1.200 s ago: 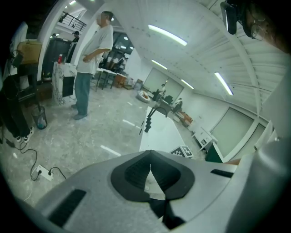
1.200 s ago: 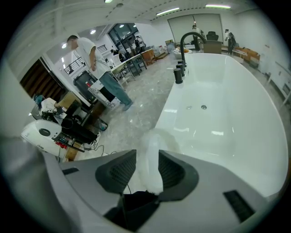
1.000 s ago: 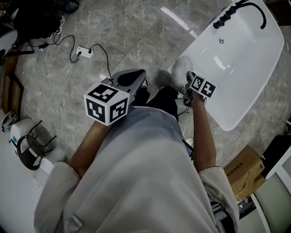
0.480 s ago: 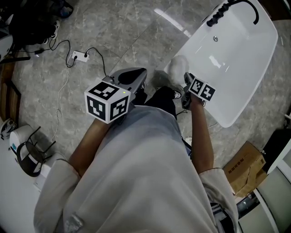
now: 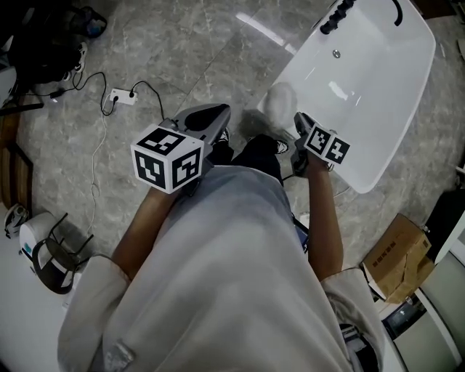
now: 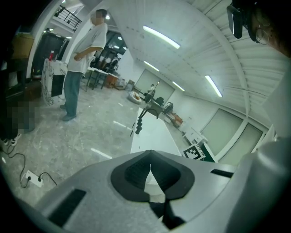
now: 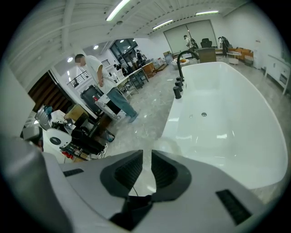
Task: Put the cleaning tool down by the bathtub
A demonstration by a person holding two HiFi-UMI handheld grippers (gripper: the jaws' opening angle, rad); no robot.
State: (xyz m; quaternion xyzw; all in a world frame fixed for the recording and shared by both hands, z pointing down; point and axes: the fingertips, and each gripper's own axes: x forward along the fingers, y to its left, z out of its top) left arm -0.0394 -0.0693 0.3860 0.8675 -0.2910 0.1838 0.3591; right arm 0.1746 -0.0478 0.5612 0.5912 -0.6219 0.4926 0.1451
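Note:
The cleaning tool [image 5: 279, 102], a white fluffy pad, lies on the floor against the near left side of the white bathtub [image 5: 378, 80]. My right gripper [image 5: 299, 122] hovers just behind it. In the right gripper view its jaws [image 7: 147, 154] are closing, with a narrow gap and nothing visible between the pads. The pale tool [image 7: 169, 146] shows just past the tips, beside the bathtub [image 7: 227, 123]. My left gripper [image 5: 216, 112] is held over the floor to the left, away from the tool. Its jaws [image 6: 150, 164] meet at the tips and hold nothing.
A black faucet [image 5: 338, 14] stands at the tub's far end. A white power strip [image 5: 116, 96] with a black cable lies on the floor at left. A cardboard box [image 5: 396, 261] sits at lower right. A person [image 6: 82, 63] stands farther off in the room.
The tub and the tool have slid slightly up and left in the head view. The right gripper stays just behind the tool. The left gripper has hardly moved.

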